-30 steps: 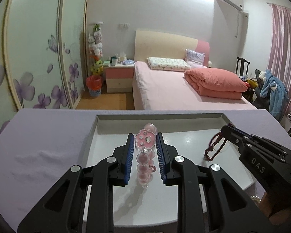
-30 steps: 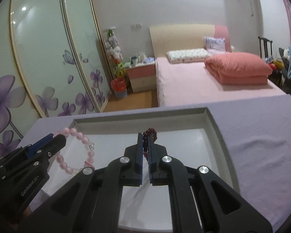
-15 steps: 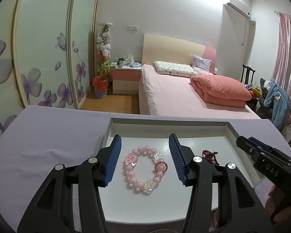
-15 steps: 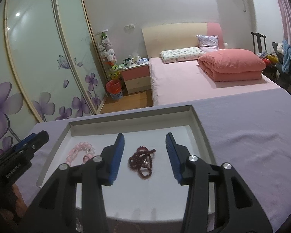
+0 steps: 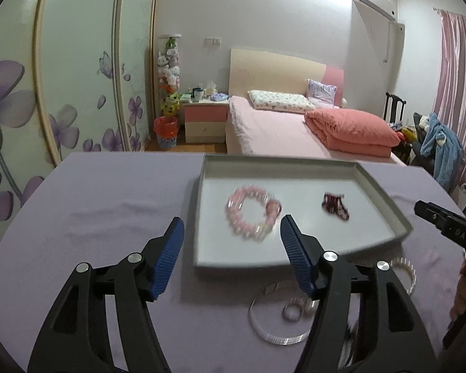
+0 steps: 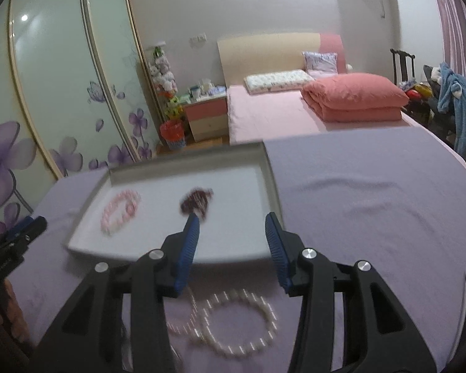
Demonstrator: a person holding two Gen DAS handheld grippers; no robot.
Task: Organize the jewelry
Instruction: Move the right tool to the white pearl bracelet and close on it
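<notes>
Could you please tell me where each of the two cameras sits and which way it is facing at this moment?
Left wrist view: sits on the left gripper, looking forward and down past its open blue-padded jaws at the shallow white tray on the lilac tablecloth; the right gripper pokes in at right.
Right wrist view: sits on the right gripper, jaws open, facing the same tray, with a white pearl bracelet below; the left gripper shows at left.
Shared: the tray, its pink bead bracelet, the dark red bead string, and the pink bed behind.
</notes>
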